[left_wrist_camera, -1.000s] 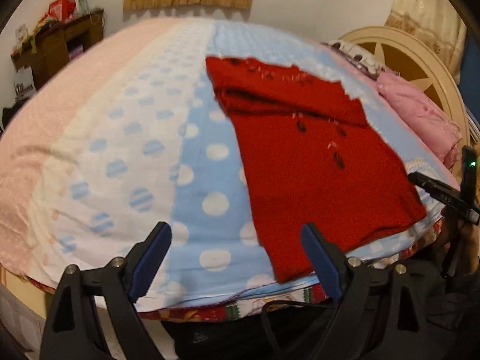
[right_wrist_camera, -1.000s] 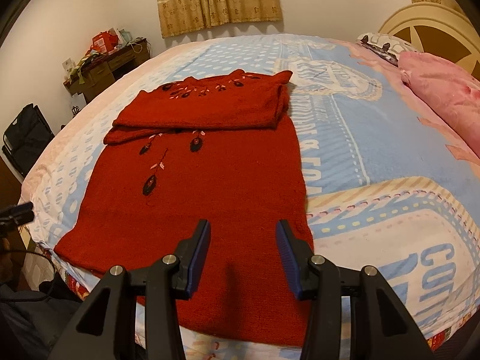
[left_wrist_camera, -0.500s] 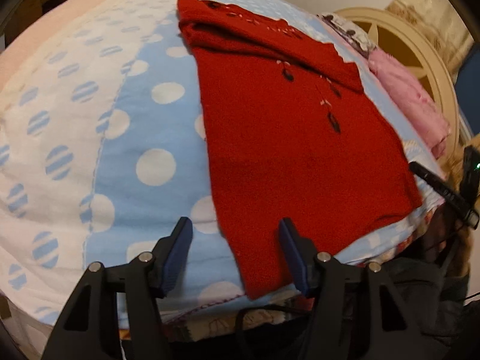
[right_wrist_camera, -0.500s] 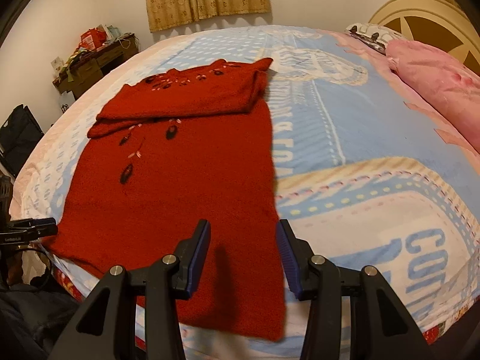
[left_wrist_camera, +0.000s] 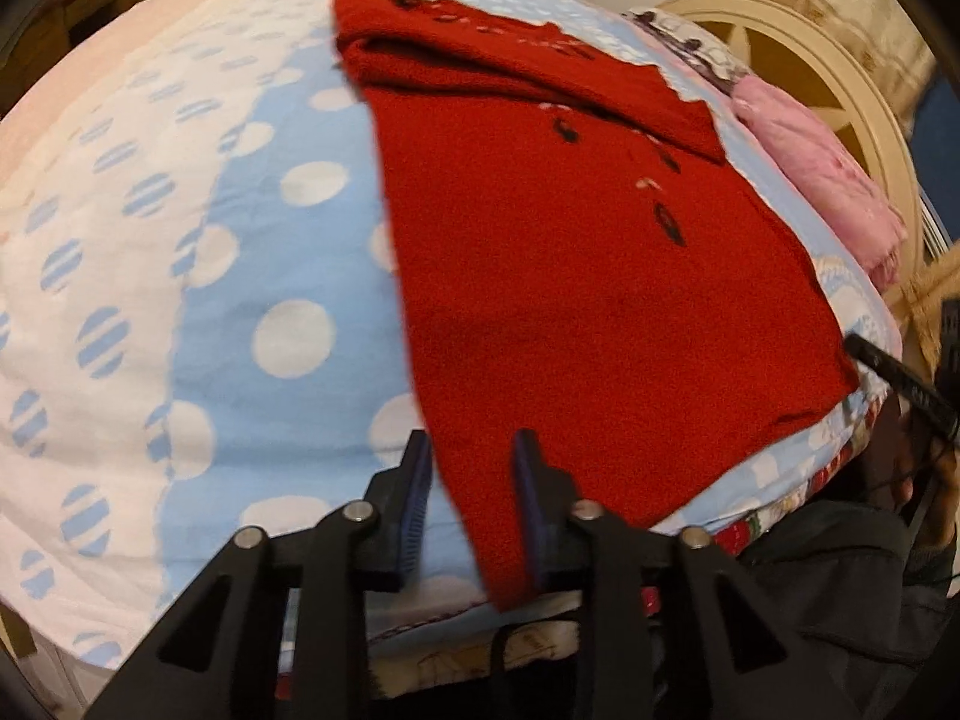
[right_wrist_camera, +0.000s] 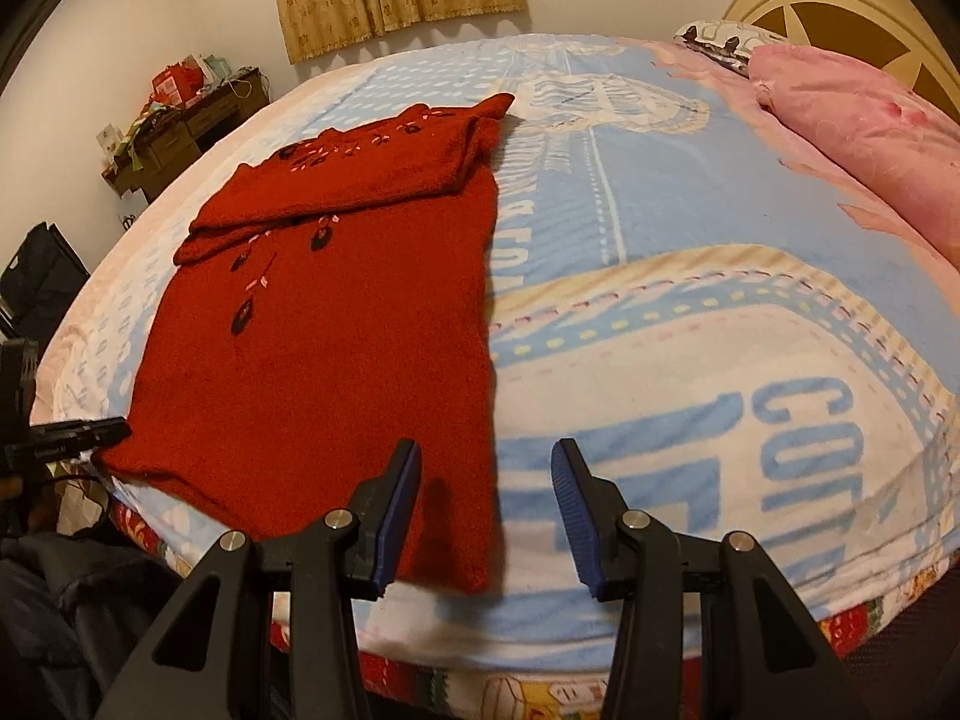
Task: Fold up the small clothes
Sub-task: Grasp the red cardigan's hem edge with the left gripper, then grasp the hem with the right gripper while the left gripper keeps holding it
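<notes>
A red knitted sweater (left_wrist_camera: 570, 276) lies flat on the bed, its top part folded down over the body, hem toward me. My left gripper (left_wrist_camera: 471, 480) straddles the sweater's near left hem corner, jaws partly closed around the cloth edge with a gap still showing. In the right wrist view the sweater (right_wrist_camera: 336, 324) lies left of centre. My right gripper (right_wrist_camera: 486, 480) is open over its near right hem corner, left finger above the red cloth, right finger above the bedspread.
The bed has a blue, white and pink patterned bedspread (right_wrist_camera: 690, 228). A pink pillow (right_wrist_camera: 858, 120) and cream headboard (right_wrist_camera: 840, 18) are at the right. A cluttered desk (right_wrist_camera: 180, 114) stands by the far wall. The bed's front edge is just under both grippers.
My left gripper moved right and down onto the sweater's near left corner and its jaws narrowed a lot. My right gripper shifted right to the near right corner and opened wider.
</notes>
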`<state>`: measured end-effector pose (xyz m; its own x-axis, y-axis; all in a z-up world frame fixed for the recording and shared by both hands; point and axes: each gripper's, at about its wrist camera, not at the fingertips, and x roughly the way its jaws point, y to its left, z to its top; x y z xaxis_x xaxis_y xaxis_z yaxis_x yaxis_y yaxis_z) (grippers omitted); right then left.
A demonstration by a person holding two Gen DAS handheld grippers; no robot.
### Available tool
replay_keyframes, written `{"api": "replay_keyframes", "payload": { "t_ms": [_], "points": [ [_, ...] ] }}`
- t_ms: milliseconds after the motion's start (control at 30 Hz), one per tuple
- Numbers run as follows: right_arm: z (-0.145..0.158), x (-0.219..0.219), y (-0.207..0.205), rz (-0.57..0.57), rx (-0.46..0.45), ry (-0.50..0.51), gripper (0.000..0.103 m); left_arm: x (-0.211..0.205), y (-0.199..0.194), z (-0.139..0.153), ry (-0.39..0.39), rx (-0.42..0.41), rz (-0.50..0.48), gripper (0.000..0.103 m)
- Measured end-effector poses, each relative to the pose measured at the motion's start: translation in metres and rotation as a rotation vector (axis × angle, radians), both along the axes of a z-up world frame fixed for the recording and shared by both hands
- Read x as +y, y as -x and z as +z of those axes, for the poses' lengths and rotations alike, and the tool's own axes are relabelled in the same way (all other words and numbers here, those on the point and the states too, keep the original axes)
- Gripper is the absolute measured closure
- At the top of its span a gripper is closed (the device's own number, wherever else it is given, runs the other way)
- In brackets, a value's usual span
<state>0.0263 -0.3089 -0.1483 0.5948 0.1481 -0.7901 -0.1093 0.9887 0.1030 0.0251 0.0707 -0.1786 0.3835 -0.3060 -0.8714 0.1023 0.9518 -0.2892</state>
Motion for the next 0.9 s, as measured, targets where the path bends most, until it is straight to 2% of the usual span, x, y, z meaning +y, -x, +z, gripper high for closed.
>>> {"api": "replay_keyframes", "payload": {
  "t_ms": [33, 100, 167, 300, 367, 467, 533, 600, 667, 733, 833, 867, 900],
  "points": [
    [0.0, -0.002, 0.001, -0.003, 0.002, -0.002, 0.056, 0.003, 0.001, 0.001, -0.01, 0.003, 0.013, 0.053],
    [-0.002, -0.004, 0.003, -0.006, 0.006, -0.01, 0.056, 0.005, 0.002, 0.003, -0.01, 0.008, 0.012, 0.052],
    [-0.003, -0.006, 0.003, -0.008, 0.006, -0.015, 0.056, 0.002, 0.003, 0.003, -0.005, 0.006, -0.005, 0.045],
    [-0.004, -0.004, 0.004, 0.001, 0.006, -0.016, 0.056, -0.01, 0.006, 0.004, 0.004, -0.007, -0.053, 0.043],
    [-0.005, -0.002, 0.005, 0.007, 0.007, -0.014, 0.056, -0.016, 0.007, 0.006, 0.0, -0.014, -0.079, 0.045],
    [-0.004, -0.002, 0.005, 0.012, 0.009, -0.013, 0.056, -0.016, 0.006, 0.004, -0.003, -0.01, -0.08, 0.052],
    [-0.004, -0.003, 0.005, 0.012, 0.01, -0.022, 0.056, -0.009, 0.005, 0.004, 0.007, -0.004, -0.066, 0.068],
    [-0.004, -0.004, 0.005, 0.011, 0.012, -0.034, 0.056, -0.002, 0.003, 0.004, 0.034, 0.005, -0.062, 0.077],
    [-0.005, -0.002, 0.005, 0.011, 0.017, -0.037, 0.056, 0.001, 0.003, 0.002, 0.056, 0.012, -0.059, 0.078],
    [-0.005, -0.001, 0.006, 0.017, 0.018, -0.036, 0.056, -0.002, 0.004, 0.001, 0.032, 0.017, -0.068, 0.074],
    [-0.009, 0.001, 0.005, 0.024, 0.031, -0.041, 0.056, -0.007, 0.006, 0.0, 0.002, 0.014, -0.081, 0.073],
    [-0.01, 0.002, 0.006, 0.027, 0.034, -0.04, 0.056, -0.007, 0.006, 0.001, 0.002, 0.01, -0.086, 0.073],
    [-0.01, 0.003, 0.006, 0.035, 0.034, -0.041, 0.056, -0.008, 0.007, 0.002, 0.003, 0.003, -0.096, 0.078]
  ]
}}
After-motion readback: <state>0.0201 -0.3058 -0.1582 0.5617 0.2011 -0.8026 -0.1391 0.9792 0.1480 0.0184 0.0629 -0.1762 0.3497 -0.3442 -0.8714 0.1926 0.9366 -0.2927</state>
